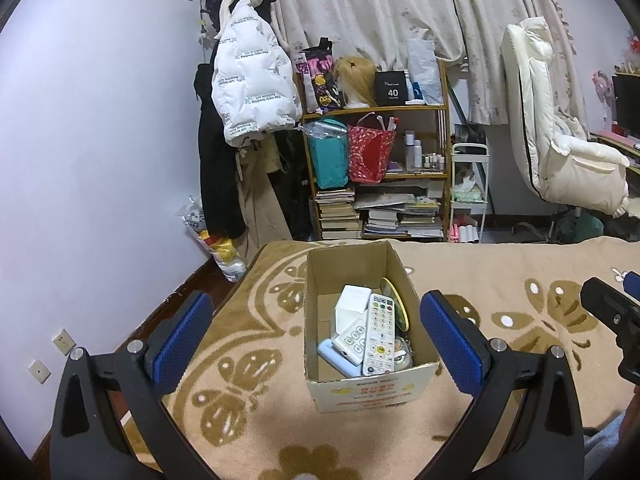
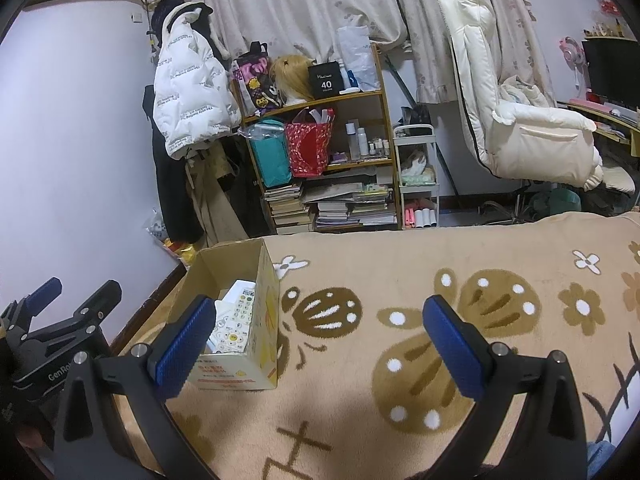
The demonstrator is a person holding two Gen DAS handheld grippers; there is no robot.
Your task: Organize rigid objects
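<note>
An open cardboard box [image 1: 320, 276] stands on a beige blanket with brown butterfly patterns [image 1: 500, 280]. Inside lie a long white remote [image 1: 379, 334], a smaller white remote [image 1: 352, 340], a white cube-shaped item [image 1: 351, 307], a pale blue device [image 1: 334, 356] and a round yellow-rimmed disc [image 1: 396, 300]. My left gripper [image 1: 318, 338] hovers open in front of the box, its blue pads wide on either side and empty. My right gripper [image 2: 320, 344] is open and empty over the blanket [image 2: 400, 280], just right of the box [image 2: 264, 320]. The left gripper [image 2: 60, 312] shows at the right view's left edge.
A wooden shelf [image 1: 376, 168] crammed with books, bags and bottles stands beyond the bed. Coats hang on the wall [image 1: 248, 80] to its left. A cream padded chair [image 1: 560, 140] sits at the right. The wood floor and wall outlets [image 1: 64, 340] lie left of the bed.
</note>
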